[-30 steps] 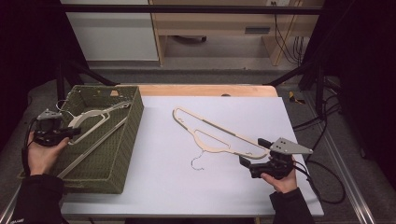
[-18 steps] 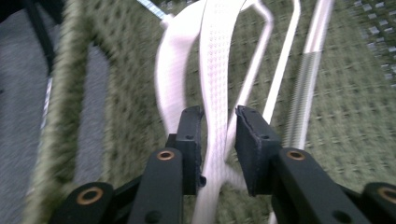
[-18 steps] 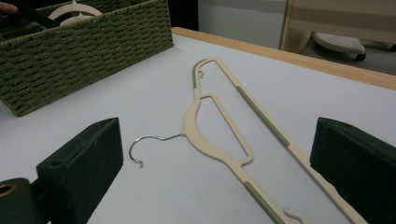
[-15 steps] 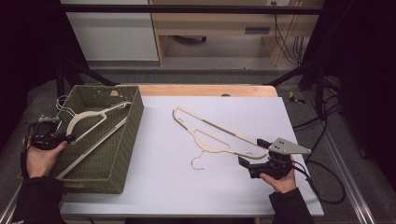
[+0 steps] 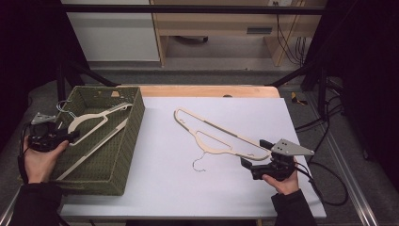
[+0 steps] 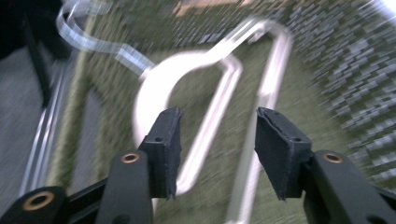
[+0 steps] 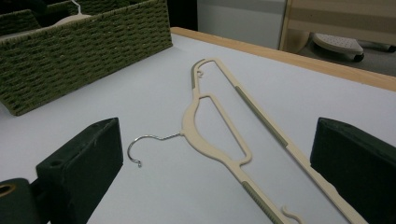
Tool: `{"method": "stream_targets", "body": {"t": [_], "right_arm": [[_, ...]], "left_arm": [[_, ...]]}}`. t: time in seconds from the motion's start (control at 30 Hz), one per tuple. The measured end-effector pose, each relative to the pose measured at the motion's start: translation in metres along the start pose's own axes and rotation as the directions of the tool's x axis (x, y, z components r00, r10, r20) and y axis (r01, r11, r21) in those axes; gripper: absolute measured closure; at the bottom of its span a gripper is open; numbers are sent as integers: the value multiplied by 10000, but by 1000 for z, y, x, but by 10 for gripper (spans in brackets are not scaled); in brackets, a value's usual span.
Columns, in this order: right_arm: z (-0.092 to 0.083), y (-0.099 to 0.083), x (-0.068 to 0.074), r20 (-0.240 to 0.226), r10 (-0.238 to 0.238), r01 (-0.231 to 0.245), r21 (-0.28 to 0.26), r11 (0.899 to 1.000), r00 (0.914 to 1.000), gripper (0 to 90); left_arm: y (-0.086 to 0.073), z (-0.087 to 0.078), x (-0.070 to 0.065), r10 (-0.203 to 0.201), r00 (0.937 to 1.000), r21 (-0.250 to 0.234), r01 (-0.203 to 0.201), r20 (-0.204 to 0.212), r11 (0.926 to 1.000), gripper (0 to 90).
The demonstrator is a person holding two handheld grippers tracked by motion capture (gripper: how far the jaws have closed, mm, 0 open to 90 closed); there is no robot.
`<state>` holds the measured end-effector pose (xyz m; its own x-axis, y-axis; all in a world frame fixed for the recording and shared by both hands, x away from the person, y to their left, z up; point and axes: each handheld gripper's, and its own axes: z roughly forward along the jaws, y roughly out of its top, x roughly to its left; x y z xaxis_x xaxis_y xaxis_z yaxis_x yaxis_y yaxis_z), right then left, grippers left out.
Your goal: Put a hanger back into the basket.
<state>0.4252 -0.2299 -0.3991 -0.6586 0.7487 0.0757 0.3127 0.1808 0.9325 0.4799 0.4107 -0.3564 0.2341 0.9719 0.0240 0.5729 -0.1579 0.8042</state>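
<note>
Two hangers, one in the basket and one on the table, with both grippers released.

In the high view, the left gripper (image 5: 70, 136) sits at the left rim of the green woven basket (image 5: 127, 141), where a cream hanger (image 5: 91, 123) lies tilted inside; its jaws have just been opening and they do not press on anything. The right gripper (image 5: 251, 153) rests low on the white table (image 5: 160, 188), just beside the near end of a second cream hanger (image 5: 216, 134), which lies flat on the table.
In the left gripper view, the picture is blurred; the two black jaws stand apart and the hanger in the basket (image 6: 210, 93) lies beyond them, not touched.
In the right gripper view, the jaws are wide apart, and the hanger on the table (image 7: 219, 126) lies between and ahead of them, its metal hook (image 7: 140, 144) pointing to the left jaw.
</note>
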Motion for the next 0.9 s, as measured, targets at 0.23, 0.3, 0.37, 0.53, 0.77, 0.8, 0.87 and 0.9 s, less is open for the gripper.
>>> {"method": "stream_targets", "body": {"t": [0.23,0.3,0.37,0.53,0.77,0.8,0.87,0.9], "right_arm": [[0,0,0,-16,-16,16,-17,10000,10000,31],[0,0,0,-22,-16,16,-12,10000,10000,31],[0,0,-1,-18,0,0,-65,10000,10000,31],[-1,1,-2,-24,47,-48,-112,9999,10000,32],[-2,1,-2,-15,60,-61,-152,9999,10000,34],[-2,1,-2,-8,58,-58,-148,9999,10000,34],[-2,0,-3,-3,100,-100,-127,9999,9999,34],[-2,0,-3,1,75,-75,-138,9999,10000,34]], "left_arm": [[14,-21,-43,491,9926,-1781,-287,1112,9836,363],[16,-24,-55,633,9881,-2111,-327,1399,9769,314],[19,-26,-68,897,9825,-2356,-494,1633,9706,269],[20,-27,-103,1293,9630,-3003,-541,2365,9523,167],[16,-24,-147,2023,9240,-3347,-878,3245,9382,128],[15,-23,-152,2135,9203,-3398,-960,3279,9356,126],[14,-21,-163,2270,9094,-3431,-1016,3485,9338,120],[13,-19,-168,2312,9058,-3446,-1031,3550,9331,118]]}}
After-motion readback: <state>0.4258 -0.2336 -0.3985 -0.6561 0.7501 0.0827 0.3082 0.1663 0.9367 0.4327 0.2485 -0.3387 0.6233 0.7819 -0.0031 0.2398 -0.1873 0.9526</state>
